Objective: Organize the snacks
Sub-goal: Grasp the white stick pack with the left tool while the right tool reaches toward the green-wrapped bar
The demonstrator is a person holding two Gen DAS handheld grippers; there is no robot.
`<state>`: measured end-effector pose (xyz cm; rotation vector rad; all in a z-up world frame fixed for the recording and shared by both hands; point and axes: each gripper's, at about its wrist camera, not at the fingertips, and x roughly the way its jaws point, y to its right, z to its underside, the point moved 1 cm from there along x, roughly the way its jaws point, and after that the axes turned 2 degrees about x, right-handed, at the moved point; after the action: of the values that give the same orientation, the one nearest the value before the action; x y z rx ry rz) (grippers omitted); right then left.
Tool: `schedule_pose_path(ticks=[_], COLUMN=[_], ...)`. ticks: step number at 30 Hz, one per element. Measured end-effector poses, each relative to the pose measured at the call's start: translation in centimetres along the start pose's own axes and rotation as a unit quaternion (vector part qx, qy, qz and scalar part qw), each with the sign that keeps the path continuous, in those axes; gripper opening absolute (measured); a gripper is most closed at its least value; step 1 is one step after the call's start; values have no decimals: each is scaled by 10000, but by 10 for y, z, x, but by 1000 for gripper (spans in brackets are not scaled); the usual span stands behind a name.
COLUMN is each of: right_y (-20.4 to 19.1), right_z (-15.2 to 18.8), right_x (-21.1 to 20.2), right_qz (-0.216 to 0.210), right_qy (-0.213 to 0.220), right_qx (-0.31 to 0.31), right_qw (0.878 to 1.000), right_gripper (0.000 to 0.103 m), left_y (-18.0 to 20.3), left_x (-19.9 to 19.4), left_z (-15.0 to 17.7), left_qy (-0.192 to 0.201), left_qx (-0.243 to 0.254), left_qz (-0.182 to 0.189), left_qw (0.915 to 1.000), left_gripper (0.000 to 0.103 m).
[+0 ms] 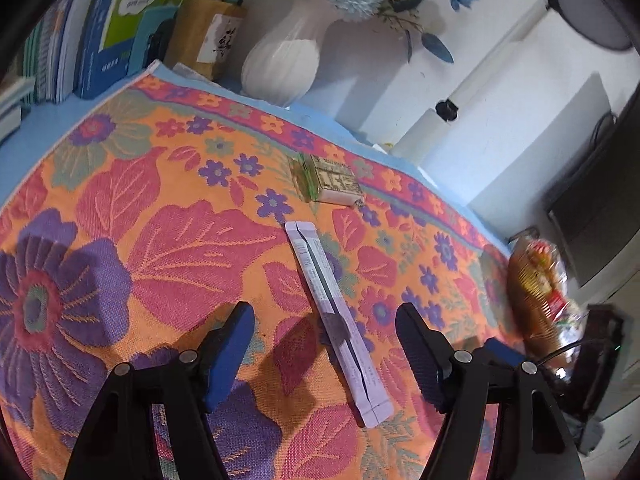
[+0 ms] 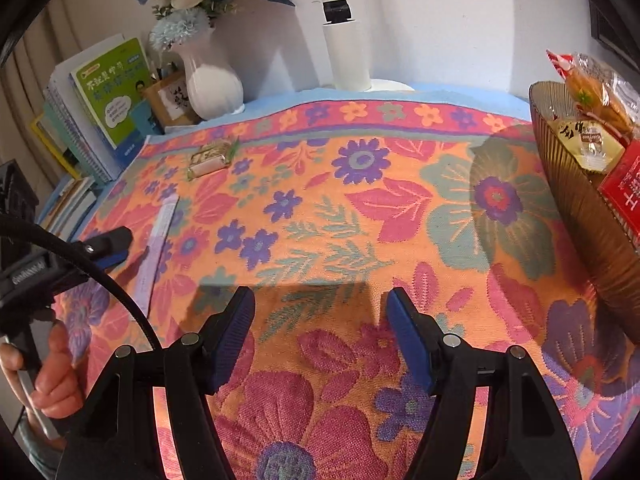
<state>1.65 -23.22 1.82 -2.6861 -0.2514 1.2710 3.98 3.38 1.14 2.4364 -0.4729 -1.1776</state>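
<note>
A long lilac stick packet [image 1: 336, 320] lies flat on the floral cloth [image 1: 160, 240]. My left gripper [image 1: 324, 316] is low over it and open, one pad on each side and neither touching. Farther back lies a small square snack in a green-edged wrapper [image 1: 330, 182]. In the right wrist view my right gripper [image 2: 320, 308] stands open over bare cloth with nothing between its pads. The lilac packet [image 2: 158, 248] and the square snack [image 2: 210, 158] show at its left. A brown ribbed basket [image 2: 580, 216] at the right holds a bread bag [image 2: 596, 92], a cream packet [image 2: 588, 144] and a red box [image 2: 624, 192].
A white vase of flowers [image 2: 212, 84], a stack of books [image 2: 104, 100] and a wooden pen holder [image 1: 204, 28] line the back left. A white cylinder with a black clip [image 2: 346, 52] stands against the wall. A hand [image 2: 52, 380] holds the left gripper's grip.
</note>
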Motion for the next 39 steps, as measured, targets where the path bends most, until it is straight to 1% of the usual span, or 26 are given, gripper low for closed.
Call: schedule_pose_path(ticks=[4,5,7,13,16,19,21,22,23,24,25,26,27,30,31,32,33,34,35,36,37,39], right_y=[-5,-6,-6,-4,-6,-7,-8,-8,-7,-7,-6,-7,-8,-22,-28,-37,-43,-52,-58,-68,-77,-84], right_z=[1,1,1,0,1,1,1,0,-3,-6,-12,-17,-28,-52,-59,-67,-73,-79,-82,-87,-92,-101], right_x=[3,3,4,4,5,6,5,6,6,5,4,2,-4,-16,-16,-15,-13,-9,-6,0,6,20], right_qz=[225,262,260,271,317,343,321,265,102,35,5,16,75,186,197,176,129,50,1,-122,-275,-515], right_qy=[-21,-29,-57,-60,-76,-103,-140,-200,-362,-467,-586,-634,-583,-290,-245,-196,-155,-81,-21,105,253,354], right_qx=[-140,-173,-183,-140,-187,-243,-261,-273,-325,-377,-429,-467,-556,-874,-987,-1152,-1289,-1479,-1607,-1846,-2028,-2150], right_qw=[9996,9995,9995,9995,9993,9991,9990,9991,9988,9982,9974,9969,9967,9956,9946,9930,9915,9890,9870,9827,9785,9746], right_gripper=[70,70,74,75,76,77,78,81,81,80,80,80,80,80,80,80,80,80,78,74,66,64], left_y=[-11,-13,-13,-5,-4,-1,6,10,16,23,29,39,44,57,61,63,63,62,56,48,39,22], left_x=[-1,-1,-2,-2,-1,0,3,5,7,10,13,19,24,38,42,44,42,40,36,31,27,19], left_z=[-2,-2,-2,0,0,1,1,2,3,5,6,8,9,10,11,12,12,11,10,8,6,-1], left_qy=[12,13,28,38,42,25,-57,-113,-186,-242,-294,-388,-433,-478,-477,-455,-468,-482,-486,-481,-460,-431], left_qx=[-280,-324,-347,-99,-44,46,206,271,362,503,637,850,947,1168,1313,1483,1585,1626,1700,1763,1759,1699], left_qz=[305,340,346,29,-57,-229,-518,-663,-888,-1156,-1323,-1580,-1745,-2028,-2211,-2305,-2159,-2085,-1994,-1901,-1888,-1934], left_qw=[9991,9989,9988,9999,10000,9997,9984,9974,9952,9917,9887,9830,9791,9710,9652,9606,9623,9632,9638,9646,9650,9653], left_gripper=[71,71,71,71,71,71,70,71,71,71,71,71,71,71,60,48,42,29,22,20,20,20])
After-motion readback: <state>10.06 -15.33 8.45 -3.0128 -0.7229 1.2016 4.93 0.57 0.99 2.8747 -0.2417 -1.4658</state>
